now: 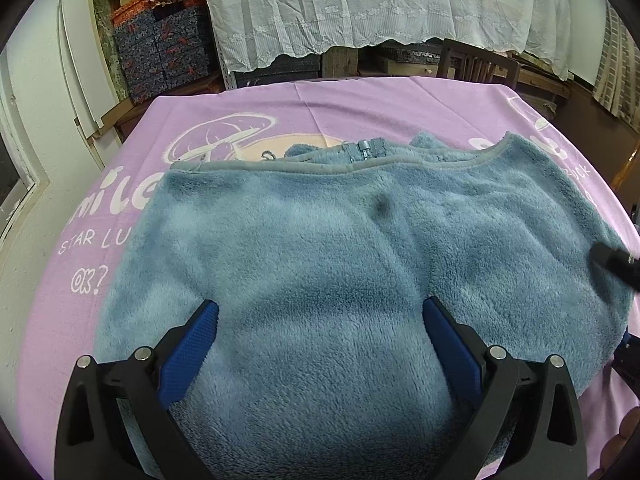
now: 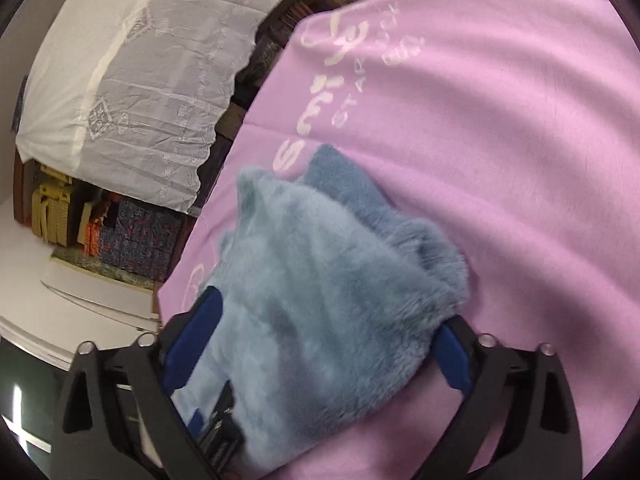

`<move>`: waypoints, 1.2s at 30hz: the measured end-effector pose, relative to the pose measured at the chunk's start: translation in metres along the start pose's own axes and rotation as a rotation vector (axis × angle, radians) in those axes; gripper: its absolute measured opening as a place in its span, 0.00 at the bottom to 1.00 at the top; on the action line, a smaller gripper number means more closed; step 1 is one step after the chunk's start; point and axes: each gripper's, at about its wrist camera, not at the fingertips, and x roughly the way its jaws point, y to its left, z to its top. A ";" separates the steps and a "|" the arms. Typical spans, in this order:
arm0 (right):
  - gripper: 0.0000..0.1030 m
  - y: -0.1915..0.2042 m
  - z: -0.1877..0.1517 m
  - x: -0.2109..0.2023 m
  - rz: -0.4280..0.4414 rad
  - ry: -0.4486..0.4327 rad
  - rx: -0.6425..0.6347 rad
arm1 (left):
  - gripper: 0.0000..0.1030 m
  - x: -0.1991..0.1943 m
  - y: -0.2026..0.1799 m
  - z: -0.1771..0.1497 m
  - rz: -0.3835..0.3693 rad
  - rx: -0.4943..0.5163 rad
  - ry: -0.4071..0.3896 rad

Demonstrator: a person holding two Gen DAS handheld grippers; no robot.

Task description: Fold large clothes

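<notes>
- Blue fleece garment lies spread on the purple printed cloth covering the table; grey-trimmed edge and zipper at the far side.
- Left gripper: jaws wide apart, poised over the near part of the fleece; pads not pressing on it.
- Right gripper: jaws stand wide with a bunched portion of the fleece garment between the blue pads; whether they clamp it cannot be told.
- White lace curtain hangs behind the table.

Left gripper spread wide, angled downward; right gripper spread wide.
</notes>
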 end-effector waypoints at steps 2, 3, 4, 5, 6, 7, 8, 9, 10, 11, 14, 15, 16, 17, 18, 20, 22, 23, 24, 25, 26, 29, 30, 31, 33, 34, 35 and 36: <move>0.53 -0.005 0.002 0.001 -0.016 0.003 -0.019 | 0.97 0.000 0.001 0.001 -0.006 -0.006 0.008; 0.49 -0.011 0.003 0.001 0.005 0.021 0.002 | 0.97 0.000 0.002 0.002 -0.009 -0.010 0.011; 0.49 -0.014 0.004 0.001 0.021 0.036 0.010 | 0.97 -0.001 0.004 0.003 -0.015 -0.017 0.012; 0.49 -0.016 0.004 -0.001 0.026 0.042 0.003 | 0.97 -0.002 0.006 0.003 -0.023 -0.026 0.013; 0.51 -0.013 0.001 -0.001 0.028 0.056 -0.014 | 0.97 -0.003 0.008 0.004 -0.034 -0.035 0.012; 0.53 -0.010 -0.003 0.001 0.031 0.066 -0.031 | 0.97 -0.004 0.009 0.004 -0.041 -0.041 0.010; 0.62 -0.002 -0.006 0.004 0.027 0.072 -0.070 | 0.97 -0.005 0.010 0.004 -0.045 -0.045 0.009; 0.67 0.004 -0.009 0.005 0.018 0.070 -0.105 | 0.97 -0.005 0.010 0.004 -0.044 -0.047 0.007; 0.66 0.010 -0.009 0.007 0.006 0.068 -0.138 | 0.97 -0.005 0.010 0.004 -0.042 -0.048 0.004; 0.64 0.012 -0.008 0.010 -0.005 0.062 -0.154 | 0.97 -0.006 0.009 0.004 -0.039 -0.047 0.002; 0.41 0.003 0.002 0.014 -0.021 0.046 -0.124 | 0.97 -0.003 0.004 0.003 -0.012 -0.019 0.000; 0.40 -0.002 0.005 0.015 -0.003 0.053 -0.103 | 0.97 -0.002 0.001 0.002 0.003 -0.002 -0.005; 0.40 -0.004 0.006 0.015 0.007 0.058 -0.094 | 0.97 -0.002 -0.001 0.001 0.013 0.007 -0.008; 0.39 -0.004 0.007 0.016 0.007 0.057 -0.095 | 0.97 -0.001 -0.002 0.001 0.018 0.011 -0.010; 0.38 -0.003 0.006 0.016 -0.004 0.050 -0.112 | 0.97 -0.001 -0.001 0.002 0.014 0.008 -0.006; 0.33 0.003 0.003 0.014 -0.021 0.034 -0.156 | 0.97 -0.002 0.005 0.004 -0.013 -0.015 0.006; 0.30 0.012 0.001 0.010 -0.030 0.009 -0.211 | 0.97 -0.003 0.011 0.006 -0.047 -0.035 0.019; 0.29 0.017 0.001 0.009 -0.036 -0.003 -0.237 | 0.97 -0.004 0.015 0.008 -0.068 -0.048 0.025; 0.29 0.024 -0.003 0.005 -0.044 -0.026 -0.283 | 0.97 -0.007 0.021 0.010 -0.104 -0.070 0.031; 0.29 0.027 -0.004 0.003 -0.046 -0.036 -0.303 | 0.97 -0.010 0.027 0.012 -0.137 -0.093 0.034; 0.29 0.031 -0.006 0.002 -0.047 -0.047 -0.325 | 0.97 -0.012 0.032 0.013 -0.162 -0.113 0.035; 0.28 0.042 -0.012 -0.003 -0.053 -0.080 -0.392 | 0.97 -0.023 0.052 0.018 -0.236 -0.187 0.022; 0.28 0.046 -0.015 -0.005 -0.054 -0.091 -0.417 | 0.97 -0.028 0.059 0.021 -0.241 -0.203 0.008; 0.28 0.049 -0.017 -0.007 -0.052 -0.101 -0.440 | 0.97 -0.030 0.063 0.022 -0.241 -0.211 -0.001; 0.28 0.058 -0.024 -0.012 -0.052 -0.128 -0.498 | 0.97 -0.035 0.074 0.025 -0.258 -0.233 -0.013; 0.28 0.065 -0.030 -0.016 -0.053 -0.150 -0.543 | 0.97 -0.037 0.079 0.026 -0.273 -0.245 -0.015; 0.28 0.069 -0.033 -0.018 -0.052 -0.161 -0.566 | 0.97 -0.039 0.084 0.027 -0.291 -0.256 -0.016; 0.28 0.077 -0.042 -0.022 -0.052 -0.185 -0.620 | 0.97 -0.043 0.088 0.029 -0.321 -0.269 -0.019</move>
